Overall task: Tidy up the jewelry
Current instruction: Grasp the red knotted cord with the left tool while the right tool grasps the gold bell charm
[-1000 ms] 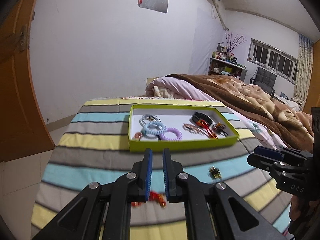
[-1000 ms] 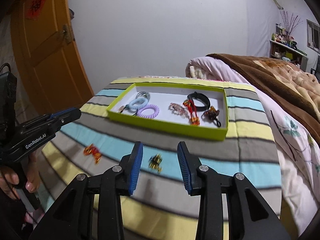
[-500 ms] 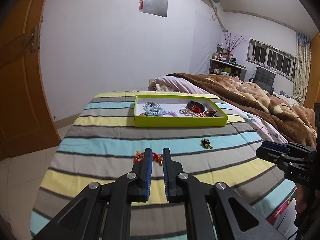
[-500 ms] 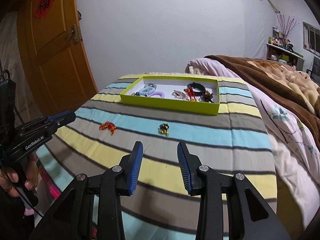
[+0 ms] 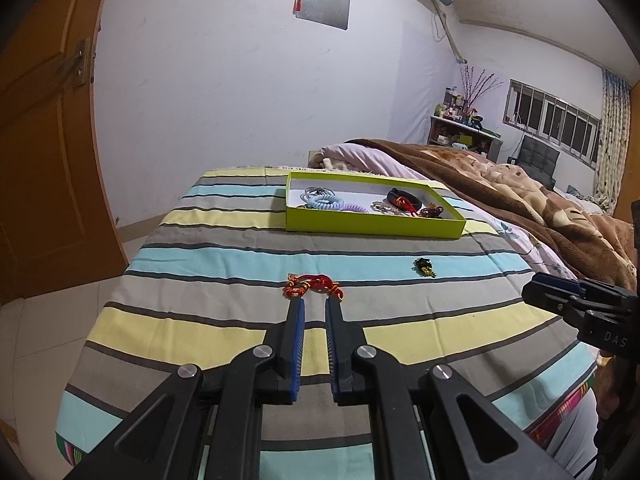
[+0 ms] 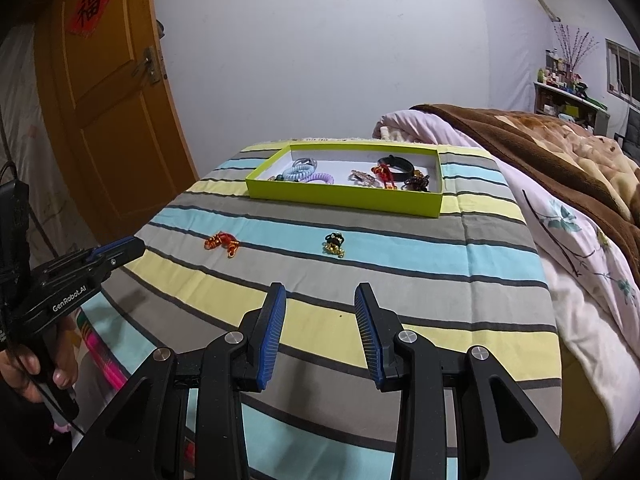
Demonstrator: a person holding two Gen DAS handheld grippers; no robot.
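A lime-green tray [image 5: 376, 227] with hair ties and bracelets lies at the far end of the striped cloth [image 5: 224, 264]; it also shows in the right wrist view as the tray [image 6: 344, 200]. A red-and-gold bracelet [image 5: 314, 284] lies loose on the cloth just beyond my left gripper [image 5: 314, 306], whose jaws stand a narrow gap apart with nothing between them. A black-and-gold piece [image 6: 335, 242] lies well ahead of my right gripper [image 6: 320, 296], which is open and empty. The red bracelet [image 6: 222, 242] sits to that piece's left.
A bed with a brown blanket [image 6: 540, 140] borders the cloth on the right. An orange door [image 6: 108, 112] stands at the left. The right gripper [image 5: 560, 298] shows at the right edge of the left wrist view, and the left gripper [image 6: 120, 250] and a hand [image 6: 36, 364] at the lower left of the right wrist view.
Both grippers have drawn back from the tray toward the near edge of the cloth. The red bracelet, earlier under the left fingers, now lies just past their tips.
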